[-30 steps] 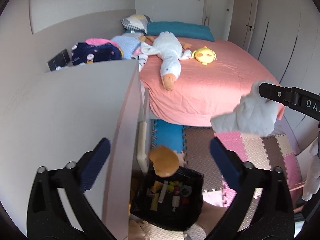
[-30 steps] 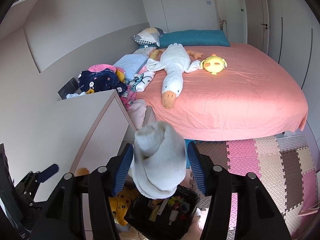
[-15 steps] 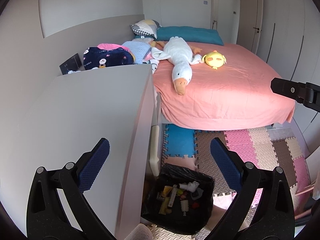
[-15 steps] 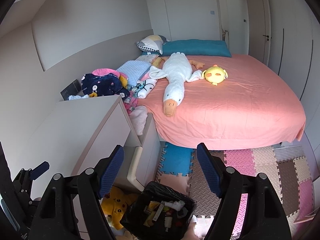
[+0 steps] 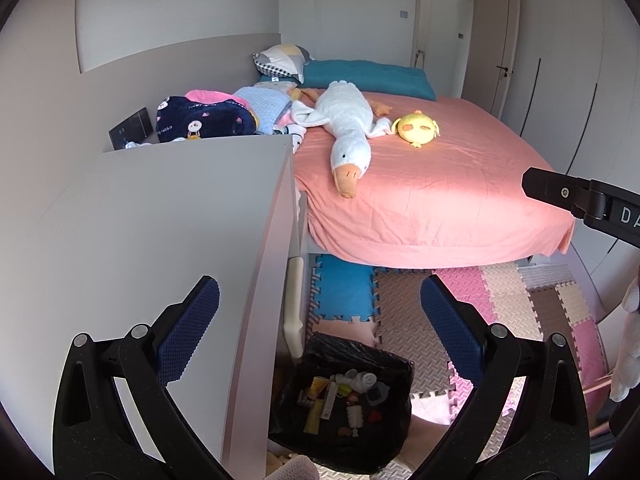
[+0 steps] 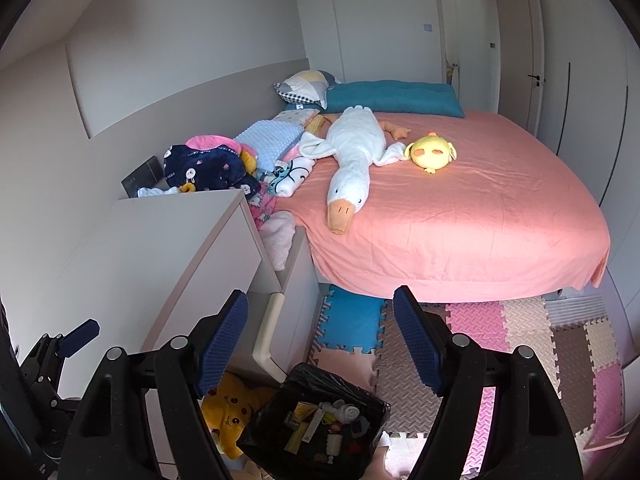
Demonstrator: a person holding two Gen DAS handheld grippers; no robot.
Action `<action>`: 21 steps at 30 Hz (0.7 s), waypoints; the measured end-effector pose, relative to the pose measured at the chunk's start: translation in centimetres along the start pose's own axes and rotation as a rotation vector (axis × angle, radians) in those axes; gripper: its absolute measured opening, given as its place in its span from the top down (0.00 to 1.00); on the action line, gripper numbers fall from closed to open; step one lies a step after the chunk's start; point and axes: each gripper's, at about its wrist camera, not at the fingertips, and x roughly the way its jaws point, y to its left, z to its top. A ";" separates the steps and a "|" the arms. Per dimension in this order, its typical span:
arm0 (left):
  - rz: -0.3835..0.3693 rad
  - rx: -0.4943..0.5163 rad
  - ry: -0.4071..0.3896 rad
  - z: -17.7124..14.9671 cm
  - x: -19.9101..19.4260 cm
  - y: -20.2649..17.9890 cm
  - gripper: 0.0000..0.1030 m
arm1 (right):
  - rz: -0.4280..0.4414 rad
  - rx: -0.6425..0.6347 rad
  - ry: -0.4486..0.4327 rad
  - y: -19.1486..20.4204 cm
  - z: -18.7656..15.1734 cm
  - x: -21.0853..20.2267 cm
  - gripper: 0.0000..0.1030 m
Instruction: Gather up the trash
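Note:
A black-lined trash bin [image 5: 394,432] stands on the floor by the cabinet, holding several scraps and a white rolled sock [image 5: 360,379]. It also shows in the right wrist view [image 6: 276,424], with the sock [image 6: 344,410] on top. My left gripper [image 5: 320,316] is open and empty, high above the bin. My right gripper [image 6: 320,340] is open and empty, also above the bin. The right gripper's arm [image 5: 580,200] shows at the right edge of the left wrist view. The left gripper [image 6: 60,344] shows at the left edge of the right wrist view.
A grey cabinet [image 5: 140,240] rises left of the bin. A pink bed [image 6: 460,208] carries a white goose plush [image 6: 352,152] and a yellow chick plush [image 6: 432,152]. Foam floor mats [image 6: 520,328] cover the floor. A yellow plush [image 6: 228,408] lies beside the bin.
The right gripper opened and let go of the white sock, which now lies in the bin. The orange item under the left gripper is gone. Both grippers rose.

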 end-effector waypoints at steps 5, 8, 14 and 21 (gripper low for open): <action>-0.003 0.019 0.020 -0.1 0.3 -0.3 0.06 | 0.000 0.003 0.004 -0.1 -0.1 0.1 0.27; -0.011 0.014 0.023 0.0 0.5 -0.3 0.06 | -0.001 0.001 0.006 -0.2 -0.1 0.1 0.27; -0.016 0.012 0.026 0.0 0.5 -0.3 0.06 | 0.000 0.003 0.008 -0.2 -0.3 0.2 0.27; -0.012 -0.005 0.030 0.0 0.7 0.0 0.06 | -0.001 0.006 0.010 -0.3 -0.5 0.3 0.27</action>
